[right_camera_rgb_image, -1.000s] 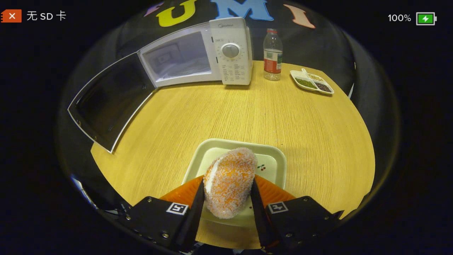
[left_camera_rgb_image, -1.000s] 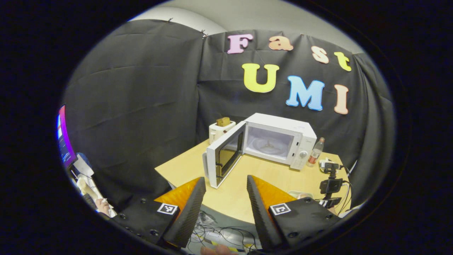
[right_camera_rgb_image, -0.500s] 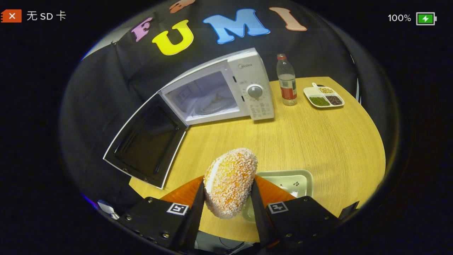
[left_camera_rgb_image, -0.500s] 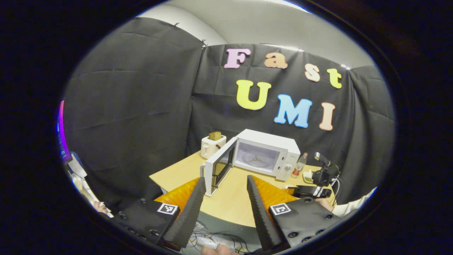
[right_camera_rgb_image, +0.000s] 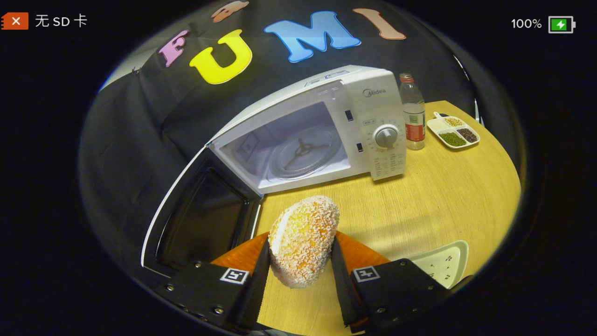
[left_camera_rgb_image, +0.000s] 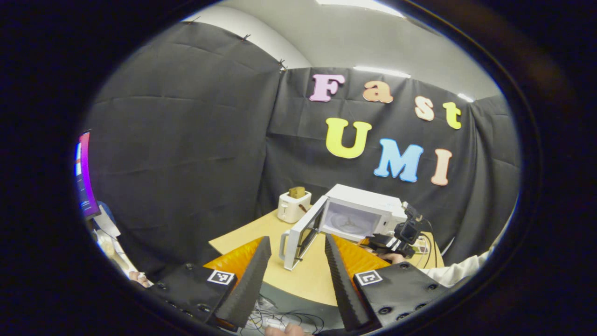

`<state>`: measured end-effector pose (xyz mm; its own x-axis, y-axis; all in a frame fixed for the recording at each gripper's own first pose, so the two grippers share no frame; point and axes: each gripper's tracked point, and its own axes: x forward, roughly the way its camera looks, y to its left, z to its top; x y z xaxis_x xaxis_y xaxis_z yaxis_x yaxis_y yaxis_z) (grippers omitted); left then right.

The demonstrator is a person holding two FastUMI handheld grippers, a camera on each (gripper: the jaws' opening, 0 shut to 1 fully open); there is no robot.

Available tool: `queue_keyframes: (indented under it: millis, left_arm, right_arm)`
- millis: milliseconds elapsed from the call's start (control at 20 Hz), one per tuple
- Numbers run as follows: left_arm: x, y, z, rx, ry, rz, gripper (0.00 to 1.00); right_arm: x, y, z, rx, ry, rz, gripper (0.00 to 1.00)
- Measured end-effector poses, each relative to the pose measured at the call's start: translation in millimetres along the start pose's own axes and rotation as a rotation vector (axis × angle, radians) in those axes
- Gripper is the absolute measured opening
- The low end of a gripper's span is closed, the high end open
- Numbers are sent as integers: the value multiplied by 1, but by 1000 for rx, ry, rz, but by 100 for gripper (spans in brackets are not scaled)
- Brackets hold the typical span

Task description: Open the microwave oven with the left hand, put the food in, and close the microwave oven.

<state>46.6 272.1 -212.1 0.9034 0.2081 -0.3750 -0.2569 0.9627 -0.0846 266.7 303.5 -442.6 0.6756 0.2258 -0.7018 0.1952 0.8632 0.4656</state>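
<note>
In my right gripper (right_camera_rgb_image: 299,261) I hold the food (right_camera_rgb_image: 303,240), a crumb-coated roll, clamped between my 2 fingers, 1 pressing on each side, and it hangs above the wooden table (right_camera_rgb_image: 438,196) just in front of the microwave oven (right_camera_rgb_image: 326,126). The oven's door (right_camera_rgb_image: 200,219) is swung wide to the left of the roll, its dark inner face toward me, and the white cavity lies open straight ahead with the glass turntable (right_camera_rgb_image: 303,151) bare inside; the roll is near the oven's mouth but outside it. A pale plate (right_camera_rgb_image: 443,266) sits on the table low on my right, apart from the roll. Beside the oven's control panel stands a clear bottle (right_camera_rgb_image: 413,126), and past it a small divided dish (right_camera_rgb_image: 454,133) with 3 kinds of grain. My left gripper (left_camera_rgb_image: 294,275) is held well back from the table, its 2 fingers apart with nothing between them. From the left gripper view the oven (left_camera_rgb_image: 364,217) looks small and far, door (left_camera_rgb_image: 303,233) open, with a white toaster (left_camera_rgb_image: 293,205) holding a slice behind it on the same table (left_camera_rgb_image: 242,233). There too my right gripper (left_camera_rgb_image: 396,235) reaches in front of the oven, with a white sleeve (left_camera_rgb_image: 459,270) behind it. Black cloth walls close the booth, a lit screen (left_camera_rgb_image: 84,172) glows at the far left, and cables (left_camera_rgb_image: 280,319) trail below the table's edge.
</note>
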Motion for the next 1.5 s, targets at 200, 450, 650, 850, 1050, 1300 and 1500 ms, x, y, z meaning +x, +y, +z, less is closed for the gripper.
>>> queue_keyframes:
  millis: [200, 450, 650, 850, 1050, 1300, 1500]
  left_arm:
    - [23, 3, -10, -18, 50, 64, 79]
    - [38, 0, -29, -23, 110, 106, 84]
    - [25, -4, -32, -9, 104, 87, 79]
    - [1, -10, -24, 29, 68, 28, 77]
    - [-9, -7, -27, 21, 56, 7, 81]
    - [-13, -3, -22, 22, 40, -11, 73]
    - [1, 8, -19, 29, 45, 5, 73]
  right_arm:
    - [44, 9, 13, 42, -7, 24, 66]
    - [76, 13, 11, 70, -5, 49, 66]
    - [42, 20, 17, 10, -76, 41, 66]
    - [-42, 33, 25, -40, -207, 24, 66]
    - [-119, 67, 29, -118, -329, 84, 66]
    - [-165, 110, 35, -207, -432, 102, 66]
    - [-117, 137, 37, -172, -401, 147, 66]
